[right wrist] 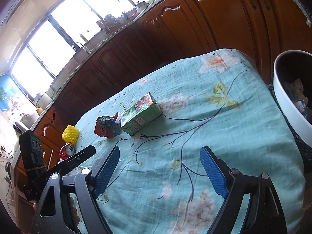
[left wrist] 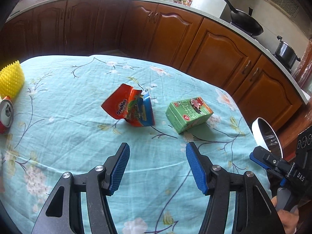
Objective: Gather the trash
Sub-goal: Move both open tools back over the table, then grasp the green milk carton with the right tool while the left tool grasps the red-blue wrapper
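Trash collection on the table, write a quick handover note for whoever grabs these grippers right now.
Left gripper: jaws open, nothing between them, over the floral tablecloth.
Right gripper: jaws open wide, also holding nothing.
On the table: torn orange snack wrapper mid-table, green drink carton lying beside it, apart from it; crushed red can and yellow spiky piece at the far left edge.
White bin stands off the table's right side, with some rubbish already inside.
Done: nothing picked up at this moment.
Left: wrapper, carton and can into the bin.
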Motion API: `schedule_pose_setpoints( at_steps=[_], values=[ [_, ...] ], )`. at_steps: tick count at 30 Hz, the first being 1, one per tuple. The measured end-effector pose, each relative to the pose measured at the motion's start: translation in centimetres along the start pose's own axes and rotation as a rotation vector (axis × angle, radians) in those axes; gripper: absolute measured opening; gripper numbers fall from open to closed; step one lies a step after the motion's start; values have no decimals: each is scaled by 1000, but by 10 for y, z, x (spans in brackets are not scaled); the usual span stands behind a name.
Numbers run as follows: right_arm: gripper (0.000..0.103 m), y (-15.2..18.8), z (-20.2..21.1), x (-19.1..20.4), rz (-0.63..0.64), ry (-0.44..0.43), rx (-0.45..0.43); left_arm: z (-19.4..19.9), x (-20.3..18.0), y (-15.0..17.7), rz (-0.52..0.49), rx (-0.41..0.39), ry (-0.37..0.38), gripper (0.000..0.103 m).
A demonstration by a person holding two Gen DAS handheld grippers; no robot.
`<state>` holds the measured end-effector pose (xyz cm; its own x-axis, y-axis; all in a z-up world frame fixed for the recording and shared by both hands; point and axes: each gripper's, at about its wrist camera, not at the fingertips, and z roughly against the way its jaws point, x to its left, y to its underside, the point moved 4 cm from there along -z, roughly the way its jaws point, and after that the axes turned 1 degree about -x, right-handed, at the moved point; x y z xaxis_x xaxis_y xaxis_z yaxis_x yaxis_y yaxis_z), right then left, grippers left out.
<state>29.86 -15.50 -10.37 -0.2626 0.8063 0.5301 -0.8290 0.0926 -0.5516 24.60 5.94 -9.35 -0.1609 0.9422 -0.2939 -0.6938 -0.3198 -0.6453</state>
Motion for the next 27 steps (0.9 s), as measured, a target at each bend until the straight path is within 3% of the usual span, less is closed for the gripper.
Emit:
schedule_pose_setpoints(
  at_steps=[8,12,21,22,25,27],
  values=[
    [89,-17,-33,29,160,3,50,-14,19,-33,-48,-34,-76,60],
    [95,-25,-53,44,276,15,74,-30,26,-47,-65,-26,-91,60],
    [98,-30,-105,74,520,17,169,-76,38,-62,-76,14,-95,58],
    [98,-31,-111,74,525,14,181,-80,39,-63,-75,21,-89,56],
    [98,-33,-127,72,535,39,209,-90,39,-60,-87,45,-71,31],
    [98,-34,-134,68,525,38,215,-92,40,-60,-92,44,-62,25]
  ],
)
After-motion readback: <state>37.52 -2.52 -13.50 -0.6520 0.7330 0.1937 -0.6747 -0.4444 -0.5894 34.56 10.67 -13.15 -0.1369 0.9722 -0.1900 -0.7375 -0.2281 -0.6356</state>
